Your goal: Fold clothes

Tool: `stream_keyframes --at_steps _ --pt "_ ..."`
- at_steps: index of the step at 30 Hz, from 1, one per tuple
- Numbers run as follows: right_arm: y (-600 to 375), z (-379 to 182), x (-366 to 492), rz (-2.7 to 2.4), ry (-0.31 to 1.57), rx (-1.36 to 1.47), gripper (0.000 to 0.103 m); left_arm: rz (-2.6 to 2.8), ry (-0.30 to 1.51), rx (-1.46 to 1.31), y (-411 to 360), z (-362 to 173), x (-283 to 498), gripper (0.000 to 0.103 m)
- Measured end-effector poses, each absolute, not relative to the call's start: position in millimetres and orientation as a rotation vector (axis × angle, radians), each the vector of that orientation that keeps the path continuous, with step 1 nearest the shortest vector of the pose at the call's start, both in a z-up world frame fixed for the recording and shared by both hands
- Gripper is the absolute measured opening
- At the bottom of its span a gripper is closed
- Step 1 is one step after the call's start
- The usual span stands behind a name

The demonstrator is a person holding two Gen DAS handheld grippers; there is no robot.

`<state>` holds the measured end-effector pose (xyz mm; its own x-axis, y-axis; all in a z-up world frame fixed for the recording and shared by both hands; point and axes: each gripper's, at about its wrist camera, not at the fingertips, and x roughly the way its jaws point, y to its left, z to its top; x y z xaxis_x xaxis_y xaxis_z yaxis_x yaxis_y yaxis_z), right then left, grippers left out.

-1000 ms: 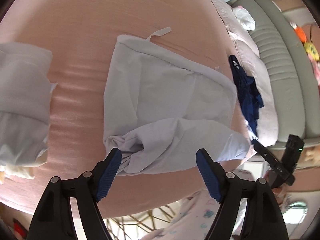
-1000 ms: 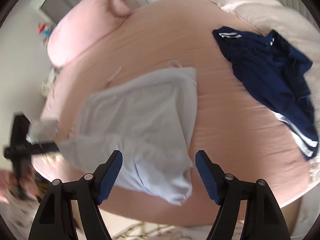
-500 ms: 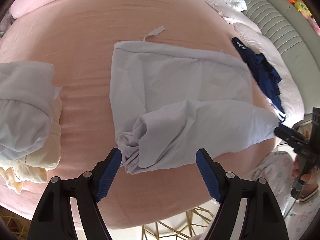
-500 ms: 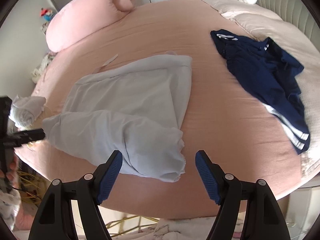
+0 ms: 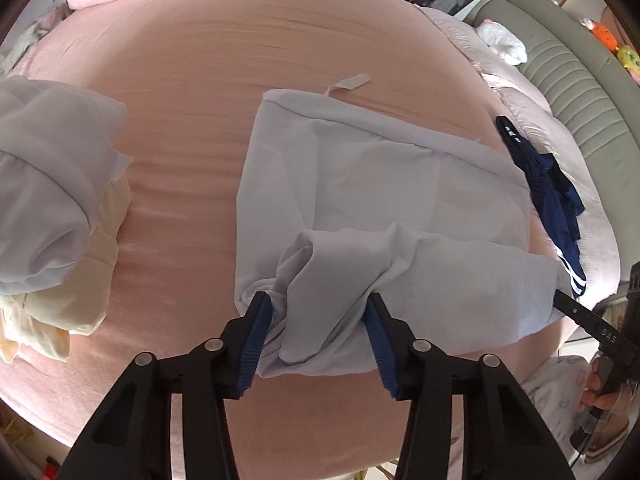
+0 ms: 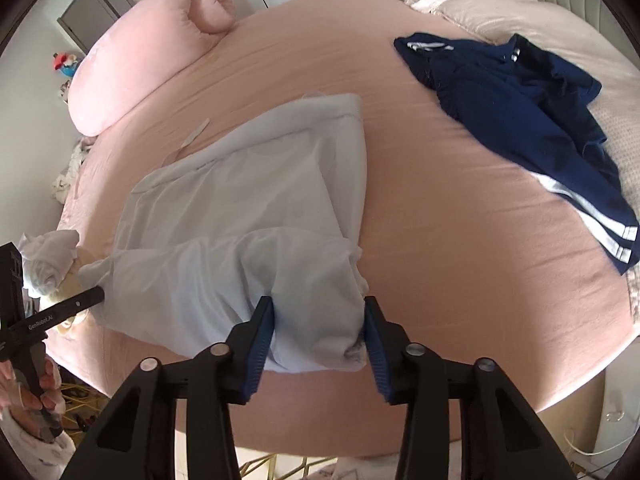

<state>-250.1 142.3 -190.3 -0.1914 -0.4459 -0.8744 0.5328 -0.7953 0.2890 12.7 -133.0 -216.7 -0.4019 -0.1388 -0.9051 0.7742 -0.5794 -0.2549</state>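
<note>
Progress check, left wrist view: pale grey garment (image 5: 380, 184) lies mid-bed, near the front edge of the pink bed (image 5: 200, 60), partly folded, w/ its near portion doubled back in a loose roll. Left gripper (image 5: 316, 312) has jaws closing round the bunched left end of that roll; cloth sits between the pads, both look to touch it. Pile of white/cream clothes (image 5: 52, 200) at bed's left edge looks rolled, not neatly folded. Navy garment (image 5: 552, 196) toward right edge, unfolded.

Right wrist view: right gripper (image 6: 318, 316) closing on the roll's right end, fabric between pads. Grey garment (image 6: 248, 200) near front edge; navy garment (image 6: 520, 120) spread, crumpled, far right.

Judgement: first fold in hand, not finished; navy piece untouched. Well under half done.
</note>
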Motion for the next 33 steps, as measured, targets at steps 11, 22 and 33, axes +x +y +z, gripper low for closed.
stream_keyframes --at_steps 11,22,33 --pt "147.0 -212.8 -281.2 -2.091 -0.013 1.575 0.038 -1.876 0.979 1.19 -154.8 -245.4 12.7 0.044" --pt "148.6 -209.2 -273.3 -2.092 -0.013 1.578 0.042 -1.937 0.974 1.27 -140.0 -233.8 15.8 0.054" --pt "176.8 -183.2 -234.5 -2.007 -0.424 1.606 0.072 -1.932 1.532 1.019 -128.4 -225.7 62.6 0.077"
